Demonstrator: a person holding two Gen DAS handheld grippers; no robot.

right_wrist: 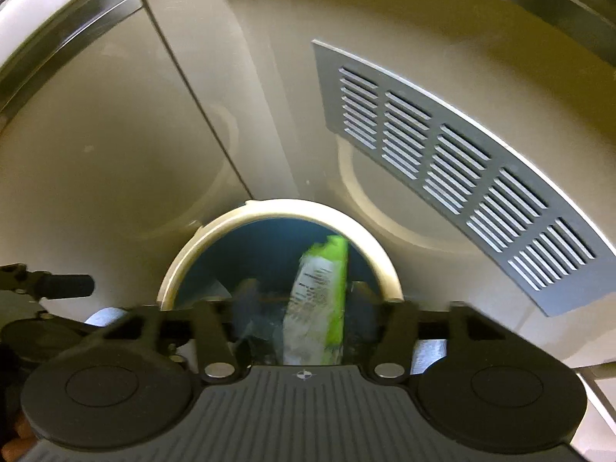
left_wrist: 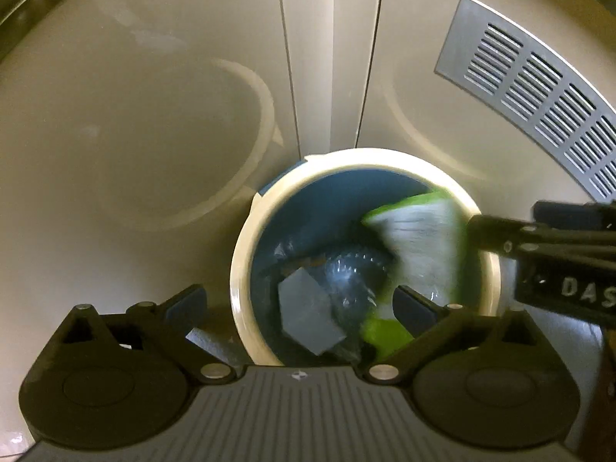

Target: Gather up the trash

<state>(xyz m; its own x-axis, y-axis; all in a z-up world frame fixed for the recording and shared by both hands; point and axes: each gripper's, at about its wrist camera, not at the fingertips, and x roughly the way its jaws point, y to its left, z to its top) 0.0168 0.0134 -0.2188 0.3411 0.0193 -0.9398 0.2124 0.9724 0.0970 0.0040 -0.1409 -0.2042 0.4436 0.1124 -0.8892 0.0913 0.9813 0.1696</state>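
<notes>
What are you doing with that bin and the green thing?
A person is throwing trash away with two handheld tongs. Both hang over a round bin on the floor. The right tongs are open and a green and white wrapper sits between their fingers, inside the bin's mouth and apparently not gripped. The left tongs are wide open and empty. Clear plastic and a grey piece already lie inside.
</notes>
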